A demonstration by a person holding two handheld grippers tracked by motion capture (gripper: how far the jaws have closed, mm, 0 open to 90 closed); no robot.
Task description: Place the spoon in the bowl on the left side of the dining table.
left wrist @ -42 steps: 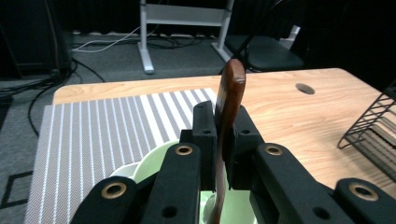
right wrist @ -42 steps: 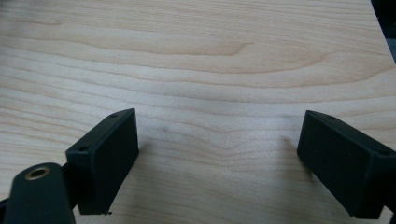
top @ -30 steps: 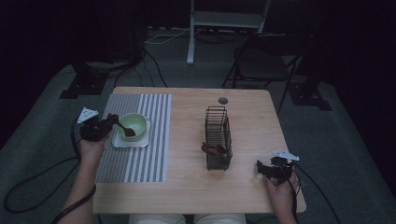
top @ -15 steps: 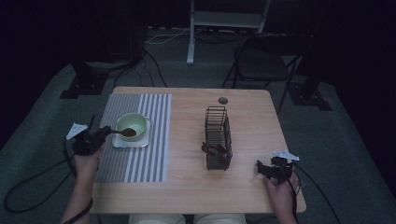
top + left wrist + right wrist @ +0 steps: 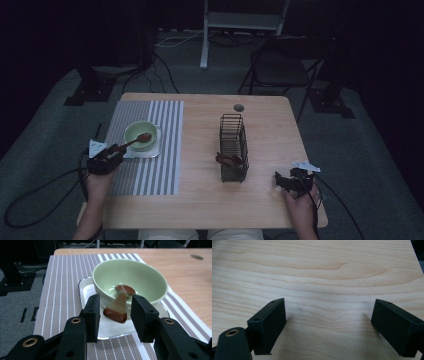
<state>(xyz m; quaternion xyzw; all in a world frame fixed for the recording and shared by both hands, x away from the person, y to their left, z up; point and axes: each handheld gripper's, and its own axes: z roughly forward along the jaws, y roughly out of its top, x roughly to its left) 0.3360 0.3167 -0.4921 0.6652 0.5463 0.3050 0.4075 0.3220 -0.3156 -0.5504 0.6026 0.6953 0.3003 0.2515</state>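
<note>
**Spoon between the left jaws, bowl ahead**

A brown spoon (image 5: 119, 305) is seen between the jaws of the left gripper (image 5: 115, 312), which stand apart beside its handle; contact cannot be told. Its head lies in the green bowl (image 5: 140, 280) just beyond the jaws, on a white tray (image 5: 87, 290). The right gripper (image 5: 328, 326) is held wide apart over bare desk (image 5: 317, 270).

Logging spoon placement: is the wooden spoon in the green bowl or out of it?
In: the wooden spoon has its head inside the green bowl, handle sticking out over the rim between the left gripper fingers.
</note>
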